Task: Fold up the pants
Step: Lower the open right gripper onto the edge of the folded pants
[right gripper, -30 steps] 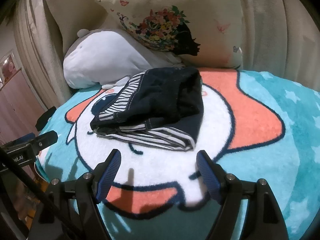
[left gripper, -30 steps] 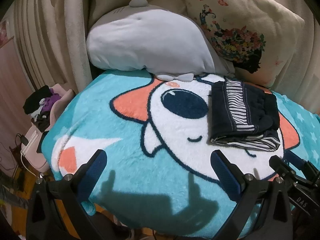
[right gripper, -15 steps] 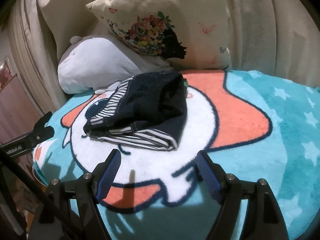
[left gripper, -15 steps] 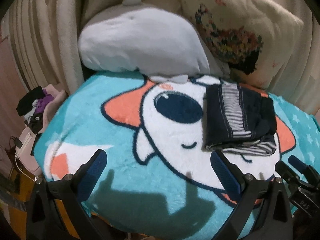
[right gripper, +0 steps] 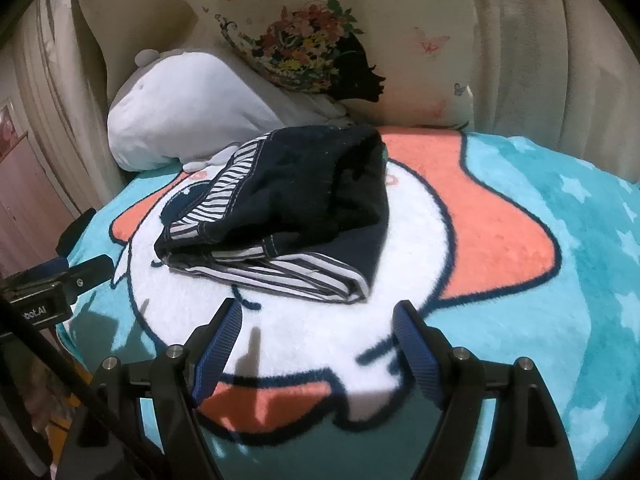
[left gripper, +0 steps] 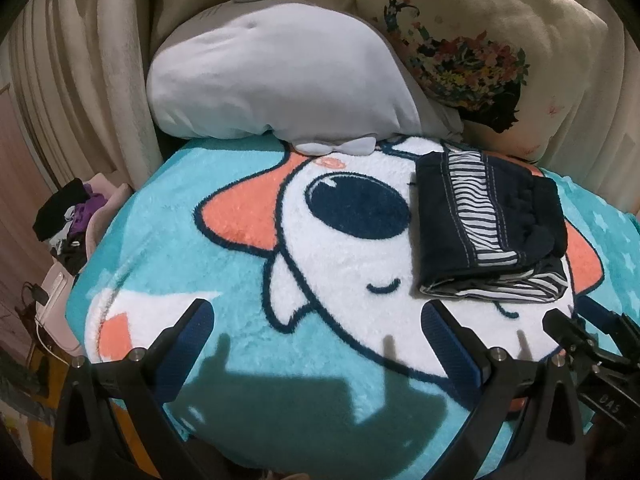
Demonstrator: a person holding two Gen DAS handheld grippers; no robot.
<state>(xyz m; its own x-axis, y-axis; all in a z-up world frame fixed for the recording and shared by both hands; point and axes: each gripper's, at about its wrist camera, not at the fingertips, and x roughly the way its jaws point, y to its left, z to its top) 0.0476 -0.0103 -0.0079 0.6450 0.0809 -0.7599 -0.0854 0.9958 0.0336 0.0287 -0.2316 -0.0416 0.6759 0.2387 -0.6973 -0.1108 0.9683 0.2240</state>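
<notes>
The dark navy pants with a striped white lining (left gripper: 488,228) lie folded into a compact bundle on the turquoise cartoon blanket (left gripper: 224,264). In the right wrist view the bundle (right gripper: 288,208) sits just beyond the fingers. My left gripper (left gripper: 316,328) is open and empty, low over the blanket's near edge, left of and nearer than the bundle. My right gripper (right gripper: 318,328) is open and empty, hovering over the blanket a short way in front of the bundle, apart from it. The right gripper's body (left gripper: 592,360) shows at the lower right of the left wrist view.
A grey-white plush pillow (left gripper: 272,80) and a floral cream cushion (left gripper: 472,48) lean against the sofa back behind the blanket. A pile of clothes (left gripper: 72,216) sits off the left edge. The left gripper's body (right gripper: 44,292) shows at the left of the right wrist view.
Both grippers have stayed open and only drifted slightly in front of the bundle. The folded pants have not moved on the blanket.
</notes>
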